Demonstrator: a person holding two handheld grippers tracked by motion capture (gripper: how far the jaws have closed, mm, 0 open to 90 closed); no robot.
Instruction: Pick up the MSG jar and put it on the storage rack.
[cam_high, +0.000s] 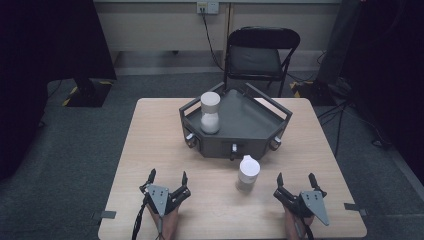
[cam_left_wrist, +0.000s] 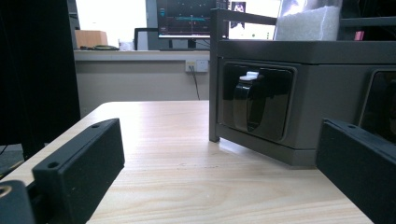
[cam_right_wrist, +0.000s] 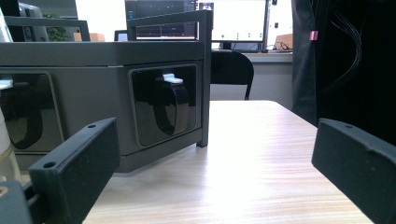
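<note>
If you reach carelessly, your wide-open, empty right gripper (cam_high: 297, 184) could topple the near white jar (cam_high: 247, 173) just left of it.

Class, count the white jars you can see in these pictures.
2. One white jar stands in the grey tray; the other jar stands on the table in front of it.

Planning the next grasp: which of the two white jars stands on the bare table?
The jar between the grey tray and the right gripper; the other jar stands inside the tray.
</note>
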